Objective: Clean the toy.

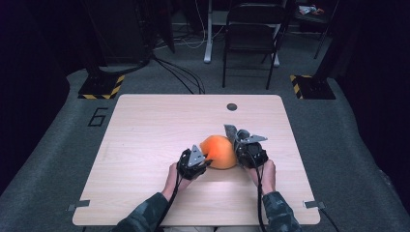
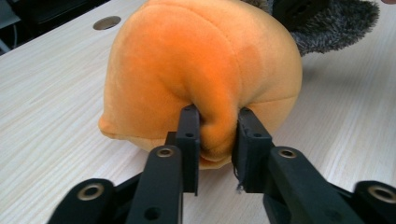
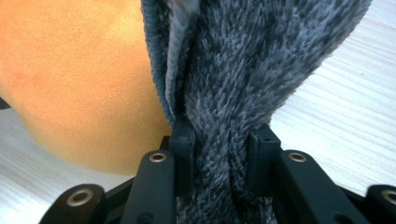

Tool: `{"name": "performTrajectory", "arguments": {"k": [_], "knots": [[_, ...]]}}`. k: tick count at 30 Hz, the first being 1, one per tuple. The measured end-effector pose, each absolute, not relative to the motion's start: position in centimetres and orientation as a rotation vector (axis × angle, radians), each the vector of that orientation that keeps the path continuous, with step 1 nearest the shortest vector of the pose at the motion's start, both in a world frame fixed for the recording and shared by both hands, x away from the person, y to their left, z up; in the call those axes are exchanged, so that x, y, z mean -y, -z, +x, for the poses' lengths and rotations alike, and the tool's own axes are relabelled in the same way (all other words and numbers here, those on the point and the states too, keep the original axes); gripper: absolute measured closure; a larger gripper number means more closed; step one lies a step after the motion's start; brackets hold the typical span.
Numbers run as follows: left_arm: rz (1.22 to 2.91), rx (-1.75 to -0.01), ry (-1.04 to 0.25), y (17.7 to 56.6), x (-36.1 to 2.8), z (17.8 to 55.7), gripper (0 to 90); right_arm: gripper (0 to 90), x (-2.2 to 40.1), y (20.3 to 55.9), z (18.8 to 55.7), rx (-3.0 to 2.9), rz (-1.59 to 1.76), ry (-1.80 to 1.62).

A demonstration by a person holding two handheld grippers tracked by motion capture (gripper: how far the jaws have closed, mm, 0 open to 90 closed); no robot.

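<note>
An orange plush toy (image 1: 220, 151) lies on the wooden table (image 1: 145, 130), just right of its middle. My left gripper (image 1: 207, 158) is at the toy's left side. In the left gripper view this left gripper (image 2: 218, 123) is shut on a fold of the orange plush toy (image 2: 196, 60), which bulges between the pads. A grey furry piece (image 1: 231, 130) sticks out of the toy's right side. My right gripper (image 1: 238, 147) is there; in the right gripper view the right gripper (image 3: 219, 135) is shut on the grey furry piece (image 3: 243, 70), beside the orange body (image 3: 79, 70).
A round cable hole (image 1: 232, 107) sits near the table's far edge. Beyond the table stand a black chair (image 1: 251, 34) and two bases with yellow-black stripes (image 1: 101, 87). Cables run across the grey floor. Bare tabletop lies to the left and in front.
</note>
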State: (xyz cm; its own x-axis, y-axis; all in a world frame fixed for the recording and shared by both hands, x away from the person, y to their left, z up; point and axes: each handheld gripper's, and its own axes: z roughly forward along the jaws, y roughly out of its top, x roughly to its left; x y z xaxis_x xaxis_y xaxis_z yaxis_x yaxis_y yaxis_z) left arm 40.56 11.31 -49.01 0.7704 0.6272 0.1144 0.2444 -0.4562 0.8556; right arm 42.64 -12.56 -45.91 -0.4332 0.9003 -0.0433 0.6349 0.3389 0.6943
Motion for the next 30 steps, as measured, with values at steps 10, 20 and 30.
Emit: {"name": "performTrajectory", "arguments": {"k": [10, 20, 30], "knots": [[1.929, -0.789, -0.393, 47.4, -11.8, 40.9, 78.8, 71.9, 13.8, 43.3, 42.3, -2.126, 1.325, -0.940], [1.886, -0.823, -0.311, 46.6, -11.7, 40.5, 78.6, 72.4, 11.2, 40.3, 40.7, -2.156, 1.232, -1.154], [1.907, -0.813, -0.303, 47.1, -11.3, 40.5, 78.4, 72.5, 10.0, 42.7, 41.2, -2.192, 1.201, -1.039]]}}
